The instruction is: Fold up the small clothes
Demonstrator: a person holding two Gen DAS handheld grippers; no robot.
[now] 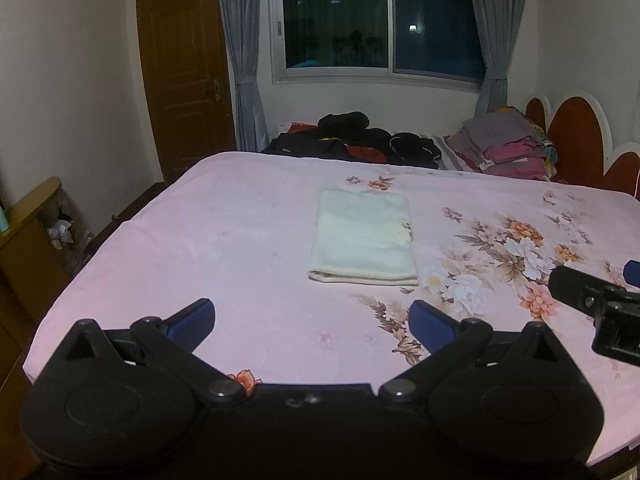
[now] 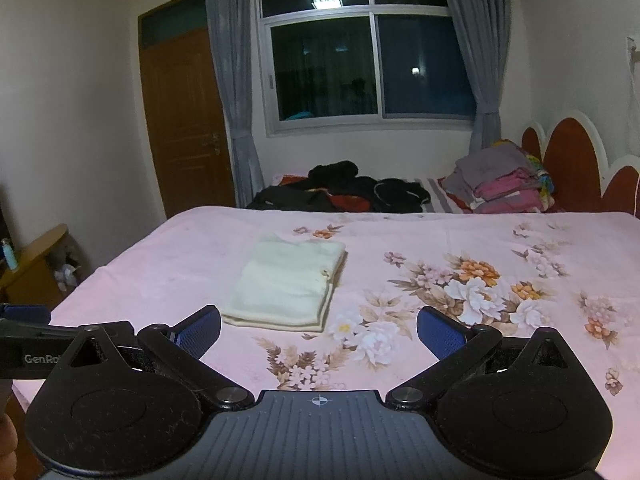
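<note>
A small white cloth (image 1: 364, 236) lies folded into a neat rectangle on the pink floral bed sheet (image 1: 240, 240); it also shows in the right wrist view (image 2: 288, 284). My left gripper (image 1: 312, 320) is open and empty, hovering near the bed's front edge, short of the cloth. My right gripper (image 2: 318, 330) is open and empty, to the right of the cloth and short of it. The right gripper also shows at the right edge of the left wrist view (image 1: 592, 296). Part of the left gripper shows at the left edge of the right wrist view (image 2: 24, 320).
A pile of dark clothes (image 1: 352, 140) and a stack of folded grey and pink clothes (image 1: 504, 144) lie at the far side. A red headboard (image 1: 576, 136) is at the right. A wooden cabinet (image 1: 28, 232) stands left of the bed. A door (image 1: 184, 76) and window (image 1: 376, 20) are behind.
</note>
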